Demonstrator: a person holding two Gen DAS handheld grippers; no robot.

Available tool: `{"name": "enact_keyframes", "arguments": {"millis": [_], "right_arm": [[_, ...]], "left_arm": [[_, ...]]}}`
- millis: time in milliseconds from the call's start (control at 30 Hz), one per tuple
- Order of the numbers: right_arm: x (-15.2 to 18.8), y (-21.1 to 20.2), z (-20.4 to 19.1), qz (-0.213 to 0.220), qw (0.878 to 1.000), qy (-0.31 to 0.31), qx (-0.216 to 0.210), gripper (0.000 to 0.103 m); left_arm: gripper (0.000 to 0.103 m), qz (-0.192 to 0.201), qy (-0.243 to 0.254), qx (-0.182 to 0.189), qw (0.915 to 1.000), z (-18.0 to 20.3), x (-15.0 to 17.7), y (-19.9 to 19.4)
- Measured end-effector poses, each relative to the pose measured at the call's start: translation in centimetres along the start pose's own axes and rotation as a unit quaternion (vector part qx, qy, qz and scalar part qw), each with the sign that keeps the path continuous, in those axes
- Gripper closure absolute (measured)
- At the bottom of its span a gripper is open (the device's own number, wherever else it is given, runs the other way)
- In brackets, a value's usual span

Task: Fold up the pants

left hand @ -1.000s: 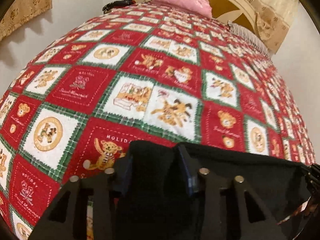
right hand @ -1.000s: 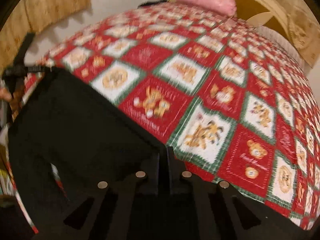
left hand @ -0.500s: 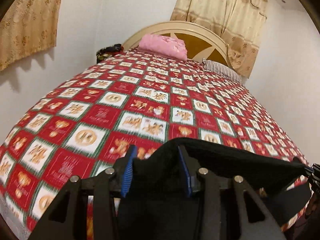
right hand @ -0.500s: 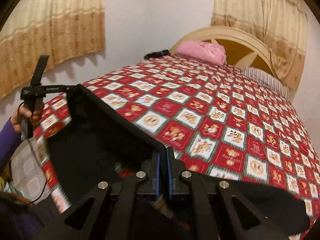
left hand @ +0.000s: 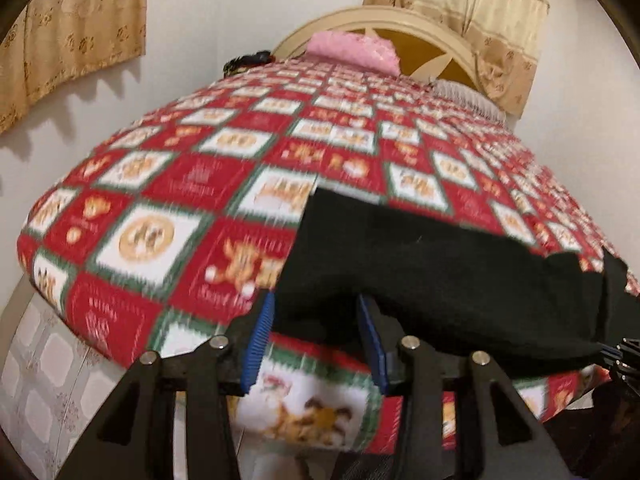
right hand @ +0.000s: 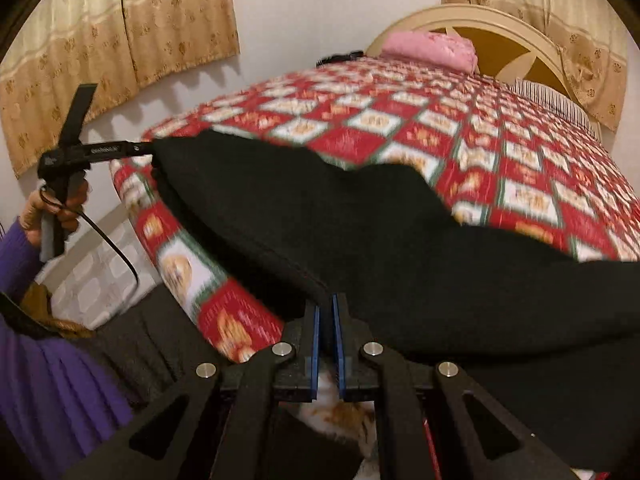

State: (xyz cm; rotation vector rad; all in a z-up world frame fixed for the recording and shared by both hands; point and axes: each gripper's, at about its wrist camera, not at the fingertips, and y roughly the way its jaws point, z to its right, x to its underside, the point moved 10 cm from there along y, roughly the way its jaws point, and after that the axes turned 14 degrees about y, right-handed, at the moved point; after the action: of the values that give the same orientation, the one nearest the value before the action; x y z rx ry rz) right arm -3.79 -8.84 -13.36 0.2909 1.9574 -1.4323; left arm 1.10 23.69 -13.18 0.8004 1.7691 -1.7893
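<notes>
The black pants (right hand: 320, 224) hang stretched between the two grippers above the near edge of the bed, their far part draped on the red, white and green patchwork quilt (right hand: 500, 152). The right gripper (right hand: 325, 312) has its blue pads pressed tight together on an edge of the cloth. The left gripper (left hand: 316, 312) stands at a middling width with a thick bunch of the pants between its blue pads (left hand: 258, 340); its jaws are opening, and the cloth seems to rest against both pads, though blur makes this hard to be sure of. In the right wrist view a hand (right hand: 48, 208) in a purple sleeve (right hand: 52, 380) holds the left gripper's handle, which bears a small white label too smeared to read. Quilt squares show teddy bears and cursive lettering, likewise unreadable. A pink pillow (left hand: 354, 50) and a striped pillow (right hand: 552, 104) lie at the cream headboard (left hand: 420, 32), with gold curtains (right hand: 120, 40) on the wall
</notes>
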Motion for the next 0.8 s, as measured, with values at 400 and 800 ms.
{"name": "enact_keyframes", "arguments": {"millis": [400,800], "right_arm": [[1.4,-0.3,-0.4,-0.025,1.000,-0.013,-0.009,0.086],[-7.8,4.6,-8.7,0.052,0.986,0.061,-0.145,0.085]], "left_arm": [[0.035,0.027,0.005,-0.069,0.9972,-3.1,-1.0,-3.7],[0.021,0.064,0.041,-0.084,0.9936,2.2,-7.2,0.1]]}}
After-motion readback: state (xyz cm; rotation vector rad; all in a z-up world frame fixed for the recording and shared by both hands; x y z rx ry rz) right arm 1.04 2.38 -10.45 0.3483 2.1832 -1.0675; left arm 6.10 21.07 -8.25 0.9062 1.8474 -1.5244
